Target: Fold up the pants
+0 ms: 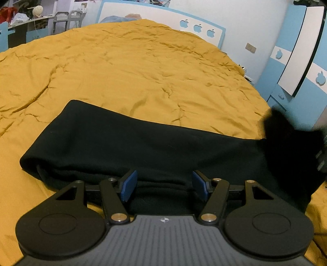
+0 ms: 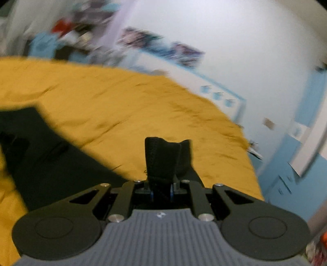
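Observation:
Black pants (image 1: pixel 132 143) lie across a yellow bedspread (image 1: pixel 132 67), stretched from left to right. My left gripper (image 1: pixel 164 184) is open, its blue pads over the near edge of the pants. My right gripper (image 2: pixel 161 191) is shut on a bunch of the black pants fabric (image 2: pixel 165 157), which sticks up between its fingers. The lifted right end of the pants shows blurred in the left wrist view (image 1: pixel 290 139). In the right wrist view the rest of the pants (image 2: pixel 51 147) trails to the left on the bed. That view is blurred by motion.
A white and blue headboard (image 1: pixel 163 14) with apple cut-outs stands at the far end of the bed. A blue and white wardrobe (image 1: pixel 296 61) is at the right. A cluttered desk (image 1: pixel 26 22) stands at the far left.

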